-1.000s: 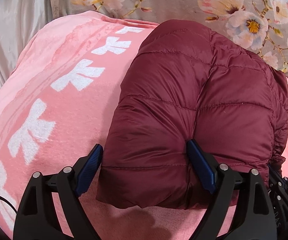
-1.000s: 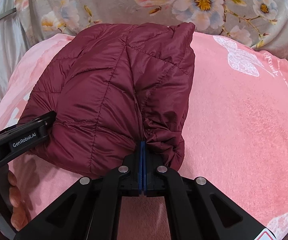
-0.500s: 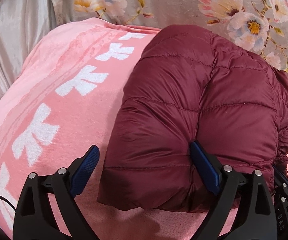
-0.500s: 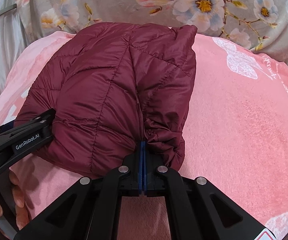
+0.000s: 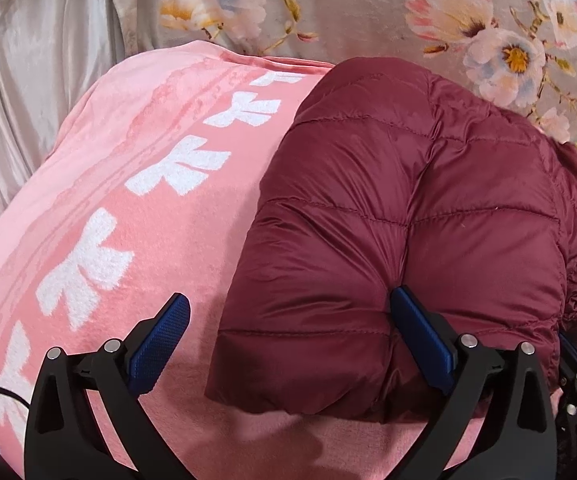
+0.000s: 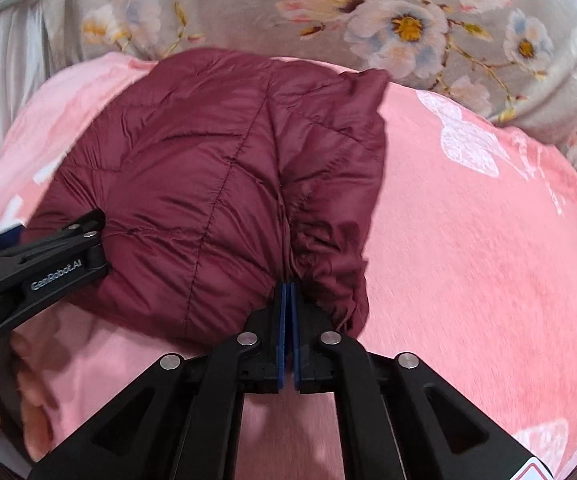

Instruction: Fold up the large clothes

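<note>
Left wrist view: the left gripper is spreading wide around the folded maroon jacket's corner. The right gripper is parting slightly at the jacket's hem on the pink blanket.

Jacket on blanket, bedspread behind
</note>
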Demonstrator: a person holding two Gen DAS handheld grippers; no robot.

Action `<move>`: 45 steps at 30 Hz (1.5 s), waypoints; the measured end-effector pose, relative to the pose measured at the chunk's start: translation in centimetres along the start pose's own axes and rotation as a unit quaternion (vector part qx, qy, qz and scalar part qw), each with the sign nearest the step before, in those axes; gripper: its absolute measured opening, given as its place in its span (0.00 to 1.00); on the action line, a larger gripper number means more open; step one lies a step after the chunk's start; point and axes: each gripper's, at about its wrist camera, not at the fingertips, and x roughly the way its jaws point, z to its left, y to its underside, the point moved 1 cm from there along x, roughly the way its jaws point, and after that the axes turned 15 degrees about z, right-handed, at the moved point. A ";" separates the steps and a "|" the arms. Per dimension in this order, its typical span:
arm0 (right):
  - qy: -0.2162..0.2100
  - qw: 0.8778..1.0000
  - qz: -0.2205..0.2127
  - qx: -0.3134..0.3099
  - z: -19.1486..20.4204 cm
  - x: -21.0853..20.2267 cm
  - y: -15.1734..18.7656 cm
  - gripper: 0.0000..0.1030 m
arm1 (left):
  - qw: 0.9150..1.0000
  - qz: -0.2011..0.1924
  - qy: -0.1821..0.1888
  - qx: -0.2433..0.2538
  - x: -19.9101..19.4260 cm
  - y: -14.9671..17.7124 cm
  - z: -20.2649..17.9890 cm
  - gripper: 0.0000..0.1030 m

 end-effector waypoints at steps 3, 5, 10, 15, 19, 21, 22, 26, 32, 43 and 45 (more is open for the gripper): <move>-0.009 0.999 -0.023 0.021 -1.0 -2.5 1.7 0.36 | 1.000 -0.020 -0.012 0.001 -1.5 1.2 0.1 0.95; -0.008 0.998 -0.046 0.032 -1.6 -3.9 3.1 0.61 | 0.999 -0.038 -0.016 0.012 -3.0 2.9 -0.3 0.95; 0.023 0.996 -0.078 0.024 -3.0 -6.1 8.0 0.67 | 0.998 -0.054 -0.018 0.038 -5.5 7.4 -0.8 0.95; 0.008 0.996 -0.078 0.037 -4.6 -7.2 11.2 0.70 | 0.999 -0.034 0.010 0.022 -6.7 10.3 0.1 0.95; -0.001 0.994 -0.090 0.056 -5.5 -7.8 12.2 0.73 | 0.999 -0.037 0.016 0.004 -7.6 11.7 0.6 0.95; 0.004 0.995 -0.084 0.057 -5.4 -7.5 12.2 0.73 | 0.999 -0.040 0.012 0.000 -7.9 12.2 0.6 0.95; 0.007 0.995 -0.079 0.053 -5.2 -7.3 12.1 0.73 | 0.999 -0.043 0.009 0.001 -7.9 12.3 0.6 0.95; 0.018 0.996 -0.077 0.031 -4.1 -7.0 11.9 0.73 | 0.999 -0.036 -0.003 0.002 -7.6 12.2 0.3 0.95; 0.016 0.997 -0.065 0.026 -3.8 -6.4 11.7 0.73 | 0.999 -0.037 -0.016 0.006 -7.6 12.2 -0.1 0.95; 0.015 0.998 -0.045 0.034 -3.7 -5.7 11.4 0.73 | 0.998 -0.044 -0.025 0.024 -7.6 12.2 -0.7 0.95; 0.018 0.998 -0.046 0.033 -3.7 -5.7 11.3 0.73 | 0.998 -0.045 -0.027 0.026 -7.7 12.2 -0.9 0.95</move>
